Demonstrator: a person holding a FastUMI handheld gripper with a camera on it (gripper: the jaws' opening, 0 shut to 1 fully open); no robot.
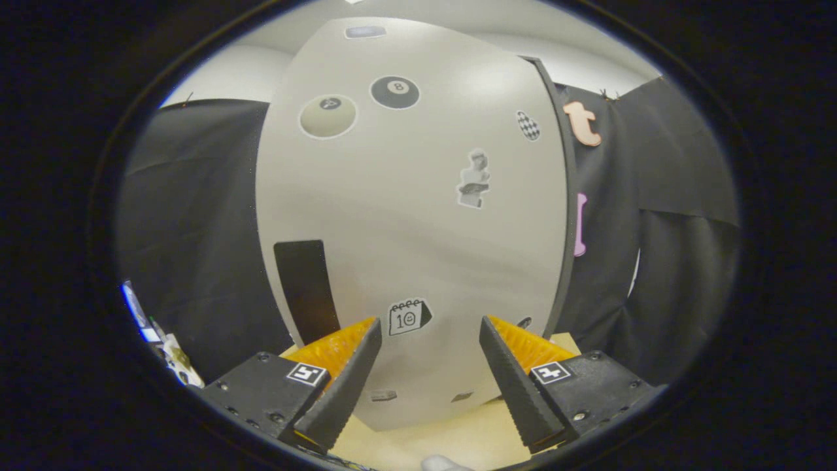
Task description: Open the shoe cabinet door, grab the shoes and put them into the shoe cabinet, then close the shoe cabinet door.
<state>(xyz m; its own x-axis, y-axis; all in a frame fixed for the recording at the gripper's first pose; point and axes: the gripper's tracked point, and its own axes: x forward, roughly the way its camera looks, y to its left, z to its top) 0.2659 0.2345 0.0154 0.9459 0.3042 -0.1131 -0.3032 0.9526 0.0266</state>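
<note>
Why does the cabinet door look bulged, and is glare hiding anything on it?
Gripper view: fisheye distortion bows the flat cabinet door; a soft glare patch sits near its top but hides no sticker; the black handle strip and open gripper fingers read sharp; the dark cloth wall lacks detail.

This is a recording booth, not a home: black cloth [196,216] drapes the walls left and right, and a sticker-covered white shoe cabinet [405,229] stands alone on a pale wooden counter [451,435] under plain white walls.
</note>
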